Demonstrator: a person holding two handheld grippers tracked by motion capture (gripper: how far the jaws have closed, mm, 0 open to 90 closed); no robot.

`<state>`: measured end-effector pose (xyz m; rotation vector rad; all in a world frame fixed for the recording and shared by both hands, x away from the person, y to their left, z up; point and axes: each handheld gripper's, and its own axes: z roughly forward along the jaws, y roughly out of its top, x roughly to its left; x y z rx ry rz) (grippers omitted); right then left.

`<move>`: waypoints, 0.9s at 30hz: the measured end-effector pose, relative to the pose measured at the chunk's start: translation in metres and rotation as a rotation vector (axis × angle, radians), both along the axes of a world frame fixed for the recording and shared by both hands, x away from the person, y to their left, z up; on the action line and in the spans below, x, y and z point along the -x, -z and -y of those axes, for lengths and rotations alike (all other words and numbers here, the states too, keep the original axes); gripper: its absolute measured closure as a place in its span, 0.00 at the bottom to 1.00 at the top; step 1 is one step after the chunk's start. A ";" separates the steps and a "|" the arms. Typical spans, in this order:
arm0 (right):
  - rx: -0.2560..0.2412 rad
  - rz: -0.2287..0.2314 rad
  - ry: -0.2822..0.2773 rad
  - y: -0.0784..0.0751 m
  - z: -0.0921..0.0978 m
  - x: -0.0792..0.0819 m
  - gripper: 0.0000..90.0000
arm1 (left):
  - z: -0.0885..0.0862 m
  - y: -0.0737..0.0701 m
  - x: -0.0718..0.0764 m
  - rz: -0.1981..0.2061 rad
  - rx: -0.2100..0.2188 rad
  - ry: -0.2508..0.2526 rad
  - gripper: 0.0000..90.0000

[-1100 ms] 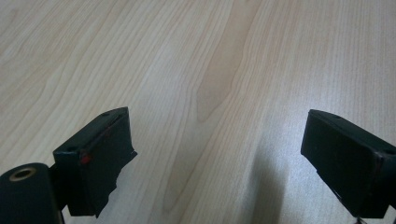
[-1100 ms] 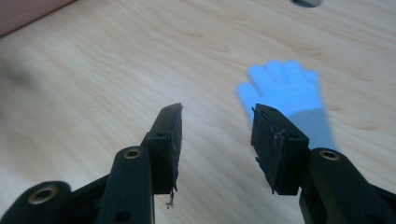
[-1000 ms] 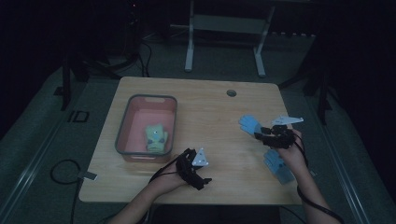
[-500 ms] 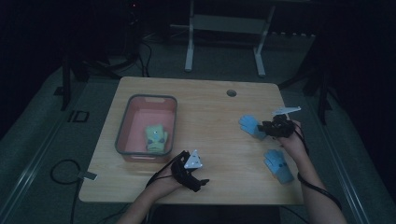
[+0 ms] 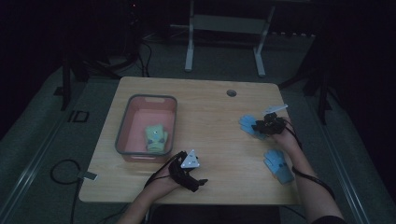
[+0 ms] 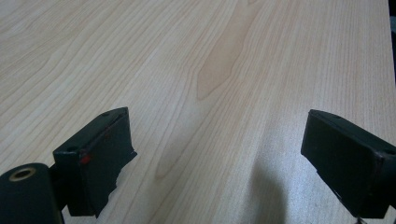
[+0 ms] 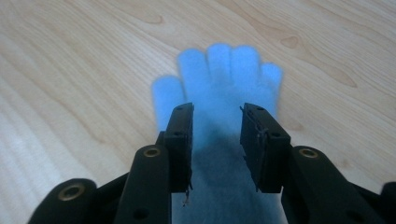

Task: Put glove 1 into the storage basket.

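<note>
A blue glove [image 5: 246, 124] lies flat on the right side of the wooden table [image 5: 210, 107], fingers spread. My right gripper [image 5: 262, 126] is low over its cuff end. In the right gripper view the jaws of that gripper [image 7: 216, 112] stand a narrow gap apart, with the glove [image 7: 224, 70] beneath and stretching ahead of them. A second blue glove [image 5: 279, 166] lies nearer the front edge, beside the right forearm. My left gripper [image 5: 190, 173] rests near the front edge with its jaws wide apart [image 6: 219, 121] over bare wood.
A pink bin [image 5: 140, 151] with a grey rim stands on the left half of the table and holds a pale green glove [image 5: 155, 136]. A round cable hole [image 5: 231, 93] sits near the far edge. Bare wood lies between the bin and the blue gloves.
My right gripper has moved away from the front edge, over to the farther blue glove, and come down over its cuff. The left gripper has turned a little and stayed in place.
</note>
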<state>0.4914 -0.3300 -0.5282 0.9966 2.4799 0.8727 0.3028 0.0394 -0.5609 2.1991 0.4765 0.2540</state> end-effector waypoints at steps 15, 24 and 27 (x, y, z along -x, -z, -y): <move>0.078 -0.113 0.093 0.004 -0.024 0.002 0.92 | -0.001 0.002 0.000 0.011 0.003 -0.003 0.10; -0.086 -0.079 0.230 -0.026 -0.040 0.044 0.95 | -0.002 0.001 0.001 0.026 -0.003 -0.018 0.10; -0.132 -0.058 0.274 -0.040 -0.047 0.063 0.96 | -0.002 0.000 0.002 0.031 0.001 -0.022 0.10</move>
